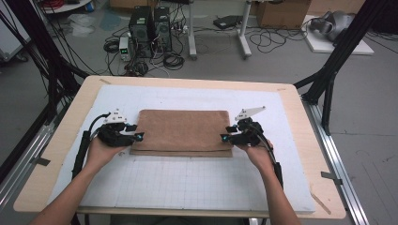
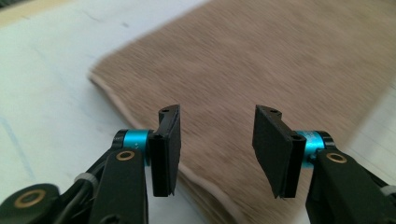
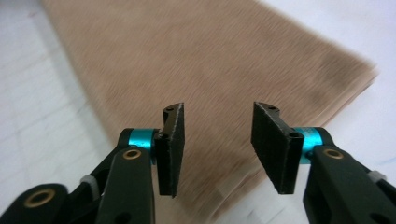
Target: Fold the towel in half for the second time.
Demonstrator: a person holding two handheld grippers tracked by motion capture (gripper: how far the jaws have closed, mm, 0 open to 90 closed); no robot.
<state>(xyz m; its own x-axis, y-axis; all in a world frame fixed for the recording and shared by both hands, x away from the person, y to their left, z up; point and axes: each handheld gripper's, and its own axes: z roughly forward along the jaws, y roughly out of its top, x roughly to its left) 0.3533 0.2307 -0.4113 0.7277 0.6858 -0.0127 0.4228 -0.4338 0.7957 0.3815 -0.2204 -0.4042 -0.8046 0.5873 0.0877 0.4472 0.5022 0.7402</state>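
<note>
Here, folded brown towel (image 1: 182,131) on white mat (image 1: 187,183), left gripper (image 1: 139,136) and right gripper (image 1: 224,138) jaws half open, empty.

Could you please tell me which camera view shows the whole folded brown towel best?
The high view: the brown towel lies there complete, all four edges visible on the white mat. The left gripper view gives a blurred close-up of one hemmed end, and the right gripper view shows the other end beyond open jaws.
</note>
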